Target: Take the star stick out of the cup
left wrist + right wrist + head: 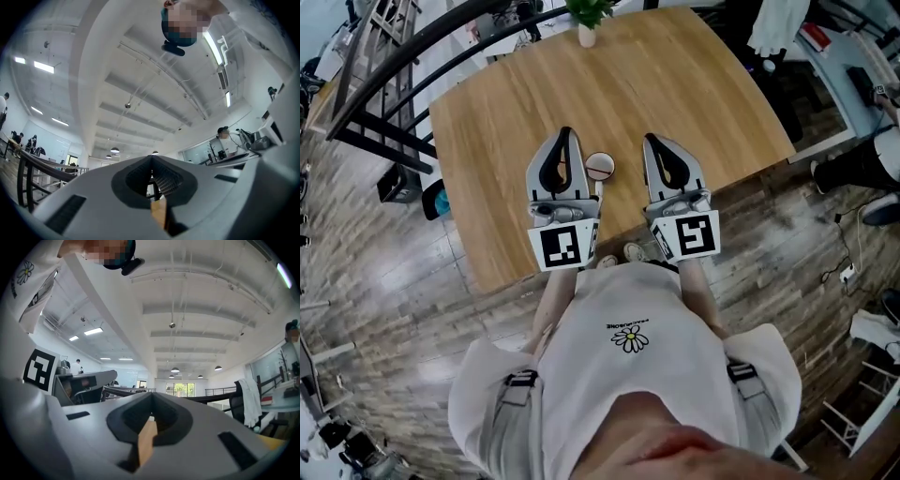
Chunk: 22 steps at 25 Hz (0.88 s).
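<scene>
A small white cup [600, 166] with a pinkish inside stands on the wooden table [675, 84], near its front edge. A short white piece [598, 188] shows just below the cup's rim; I cannot tell whether it is the star stick. My left gripper [565, 132] is beside the cup on its left, and my right gripper [648, 139] is beside it on the right. Both point away from me, jaws pressed together with nothing between them. In the left gripper view the left gripper [151, 157] is shut, and in the right gripper view the right gripper [151, 393] is shut. Both views face the ceiling, so neither shows the cup.
A plant in a white pot [587, 28] stands at the table's far edge. A dark railing [384, 103] runs along the left. A white garment [778, 28] hangs on a chair at the far right. My shoes [633, 251] show by the table's front edge.
</scene>
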Available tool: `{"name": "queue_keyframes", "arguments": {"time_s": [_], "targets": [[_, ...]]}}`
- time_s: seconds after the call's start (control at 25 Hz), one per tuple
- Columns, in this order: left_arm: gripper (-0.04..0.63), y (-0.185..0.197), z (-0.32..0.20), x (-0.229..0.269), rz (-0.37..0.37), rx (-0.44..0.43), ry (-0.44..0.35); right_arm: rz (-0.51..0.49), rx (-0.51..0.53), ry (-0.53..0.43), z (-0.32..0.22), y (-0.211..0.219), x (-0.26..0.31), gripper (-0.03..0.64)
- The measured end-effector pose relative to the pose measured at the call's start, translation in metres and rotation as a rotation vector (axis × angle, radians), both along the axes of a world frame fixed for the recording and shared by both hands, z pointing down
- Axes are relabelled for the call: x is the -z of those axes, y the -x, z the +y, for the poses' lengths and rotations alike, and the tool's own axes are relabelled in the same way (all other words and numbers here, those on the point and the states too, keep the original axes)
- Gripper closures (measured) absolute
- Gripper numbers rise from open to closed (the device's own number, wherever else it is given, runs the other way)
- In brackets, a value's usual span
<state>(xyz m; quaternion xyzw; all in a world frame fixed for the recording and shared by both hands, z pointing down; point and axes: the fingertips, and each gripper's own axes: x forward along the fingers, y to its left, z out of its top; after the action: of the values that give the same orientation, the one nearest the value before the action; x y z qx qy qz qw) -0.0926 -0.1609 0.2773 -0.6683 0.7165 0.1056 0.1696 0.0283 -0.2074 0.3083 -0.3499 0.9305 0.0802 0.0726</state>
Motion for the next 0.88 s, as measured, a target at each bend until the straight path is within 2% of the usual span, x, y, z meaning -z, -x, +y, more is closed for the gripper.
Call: {"name": "queue_keyframes", "arguments": {"time_s": [0.4, 0.52, 0.56, 0.68, 0.88], "targets": [[0.578, 0.044, 0.008, -0.006, 0.008, 0.177, 0.019, 0.005, 0.166, 0.039, -0.021, 0.033, -0.004, 0.607], [0.580, 0.061, 0.016, -0.010, 0.011, 0.236, 0.026, 0.024, 0.309, 0.083, -0.024, 0.056, -0.008, 0.603], [0.580, 0.065, 0.018, -0.012, 0.015, 0.255, 0.032, 0.037, 0.373, 0.100, -0.022, 0.063, -0.010, 0.528], [0.579, 0.075, 0.030, -0.023, 0.037, 0.309, 0.051, 0.125, 0.528, 0.120, -0.016, 0.086, -0.022, 0.481], [0.580, 0.094, 0.047, -0.042, 0.050, 0.379, 0.089, 0.322, 0.744, 0.208, -0.003, 0.133, -0.078, 0.477]]}}
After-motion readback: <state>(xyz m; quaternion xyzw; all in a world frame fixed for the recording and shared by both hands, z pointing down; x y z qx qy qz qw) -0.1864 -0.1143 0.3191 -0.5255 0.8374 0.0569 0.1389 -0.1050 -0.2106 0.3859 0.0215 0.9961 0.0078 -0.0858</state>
